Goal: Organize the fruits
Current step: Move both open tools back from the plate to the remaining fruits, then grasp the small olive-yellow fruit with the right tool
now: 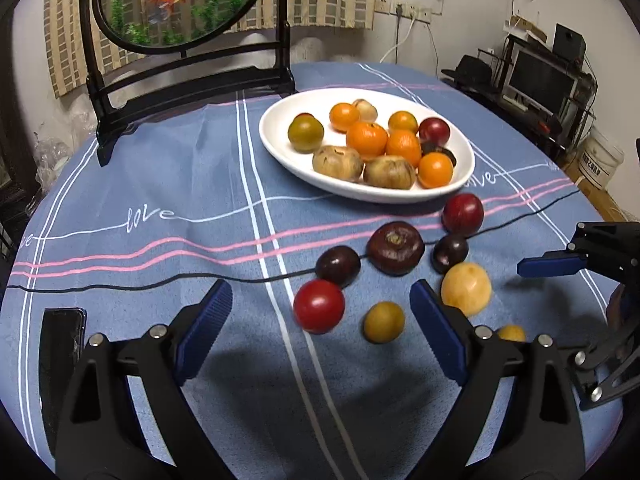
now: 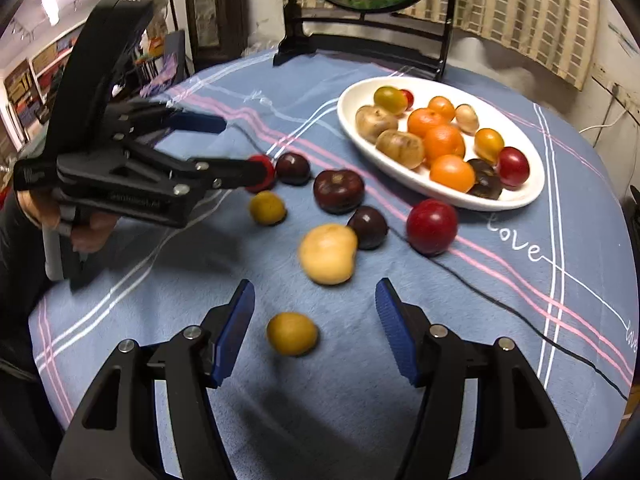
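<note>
A white oval plate (image 1: pixel 280 148) (image 2: pixel 532 196) holds several oranges, brown, red and dark fruits. Loose fruits lie on the blue cloth in front of it: a red tomato (image 1: pixel 319 305), a yellow-green fruit (image 1: pixel 383 322) (image 2: pixel 267 208), a pale yellow fruit (image 1: pixel 466 289) (image 2: pixel 328 254), a big dark fruit (image 1: pixel 395 247) (image 2: pixel 338 191), dark plums (image 1: pixel 338 265) (image 2: pixel 367 227) and a red plum (image 1: pixel 463 214) (image 2: pixel 432 227). My left gripper (image 1: pixel 320 328) is open above the cloth, just short of the tomato. My right gripper (image 2: pixel 316 328) is open around a small yellow fruit (image 2: pixel 292 333).
A black-framed round fish picture (image 1: pixel 180 0) stands at the table's back. A black cable (image 1: pixel 120 286) runs across the cloth. A dark phone (image 1: pixel 60 360) lies at the left edge. Shelves and a bucket (image 1: pixel 600 156) stand to the right.
</note>
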Motion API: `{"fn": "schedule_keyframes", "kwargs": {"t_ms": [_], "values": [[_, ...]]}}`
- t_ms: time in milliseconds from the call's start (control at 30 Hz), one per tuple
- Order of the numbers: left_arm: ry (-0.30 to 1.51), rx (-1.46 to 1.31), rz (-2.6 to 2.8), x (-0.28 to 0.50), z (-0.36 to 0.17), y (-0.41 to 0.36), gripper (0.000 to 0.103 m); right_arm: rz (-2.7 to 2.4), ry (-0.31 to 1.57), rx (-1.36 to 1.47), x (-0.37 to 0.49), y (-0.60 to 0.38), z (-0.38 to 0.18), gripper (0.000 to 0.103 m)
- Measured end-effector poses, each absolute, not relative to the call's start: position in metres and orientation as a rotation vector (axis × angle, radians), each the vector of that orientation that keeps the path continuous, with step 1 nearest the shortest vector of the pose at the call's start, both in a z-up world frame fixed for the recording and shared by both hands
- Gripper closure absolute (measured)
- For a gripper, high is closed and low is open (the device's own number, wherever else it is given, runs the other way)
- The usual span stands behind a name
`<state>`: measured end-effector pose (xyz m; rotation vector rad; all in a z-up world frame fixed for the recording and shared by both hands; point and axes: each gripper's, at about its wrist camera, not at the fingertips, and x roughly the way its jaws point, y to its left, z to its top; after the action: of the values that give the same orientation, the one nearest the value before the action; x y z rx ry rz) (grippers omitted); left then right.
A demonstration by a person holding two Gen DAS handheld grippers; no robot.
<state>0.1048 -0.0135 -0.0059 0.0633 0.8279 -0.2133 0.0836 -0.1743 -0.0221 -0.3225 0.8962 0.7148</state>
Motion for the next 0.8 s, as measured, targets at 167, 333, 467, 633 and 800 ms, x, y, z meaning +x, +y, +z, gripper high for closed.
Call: {"fn": "schedule_keyframes", "kwargs": {"t_ms": [167, 333, 467, 633, 800], "values": [[0.858, 0.071, -0.211, 0.106, -0.011, -0.015, 0.011, 0.704, 0.966, -0.421, 0.074, -0.161, -0.039, 0.047], [0.879, 0.072, -0.213, 0.106, -0.014, -0.016, 0.011, 0.721, 0.971, -0.45, 0.069, -0.156, -0.043, 0.074], [0.889, 0.074, -0.226, 0.105, -0.015, -0.018, 0.011, 0.657, 0.974, -0.404, 0.082, -0.167, -0.042, 0.074], [0.899, 0.089, -0.258, 0.101, -0.019, -0.025, 0.011, 0.587, 0.993, -0.304, 0.103, -0.186, -0.043, 0.074], [0.92, 0.089, -0.273, 0.103, -0.029, -0.035, 0.018, 0.521, 0.972, -0.248, 0.111, -0.197, -0.038, 0.074]]}}
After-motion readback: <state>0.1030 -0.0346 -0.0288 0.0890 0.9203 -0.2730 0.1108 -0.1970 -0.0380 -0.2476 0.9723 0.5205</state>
